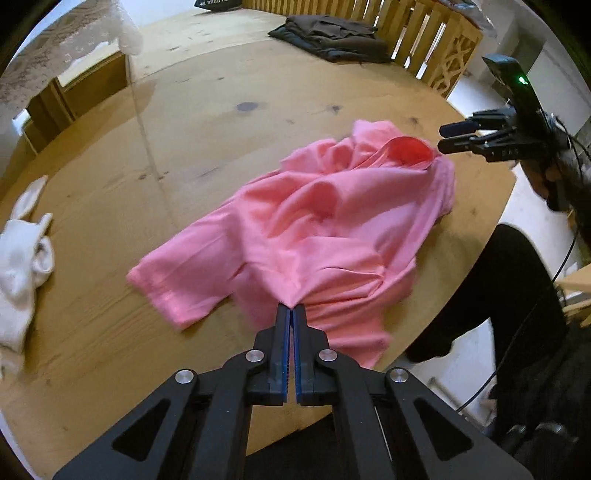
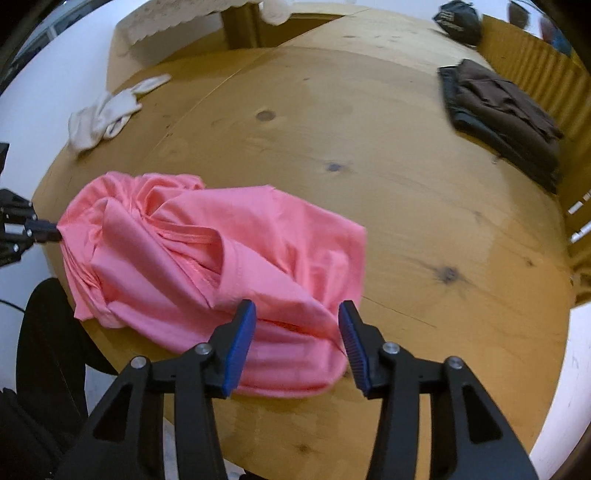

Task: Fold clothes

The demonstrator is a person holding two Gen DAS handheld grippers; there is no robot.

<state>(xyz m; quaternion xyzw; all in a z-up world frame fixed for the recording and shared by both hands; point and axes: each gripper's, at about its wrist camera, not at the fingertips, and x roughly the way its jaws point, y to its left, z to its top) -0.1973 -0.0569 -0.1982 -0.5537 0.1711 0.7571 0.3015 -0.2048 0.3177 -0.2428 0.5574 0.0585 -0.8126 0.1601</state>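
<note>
A crumpled pink T-shirt point(image 1: 314, 229) lies on the round wooden table point(image 1: 207, 122); it also shows in the right wrist view point(image 2: 207, 266). My left gripper point(image 1: 292, 308) is shut on a pinch of the pink shirt's near edge; it shows at the far left of the right wrist view point(image 2: 48, 234). My right gripper point(image 2: 297, 314) is open, its blue pads either side of the shirt's near fold, holding nothing. It shows in the left wrist view point(image 1: 452, 136) just past the shirt's collar.
A folded dark brown garment point(image 1: 332, 35) lies at the table's far side by a wooden slatted rail point(image 1: 424, 37); it also shows in the right wrist view point(image 2: 506, 110). A bunched white cloth point(image 1: 22, 266) lies at the left edge. The person's dark-clad leg point(image 1: 491, 295) is beside the table.
</note>
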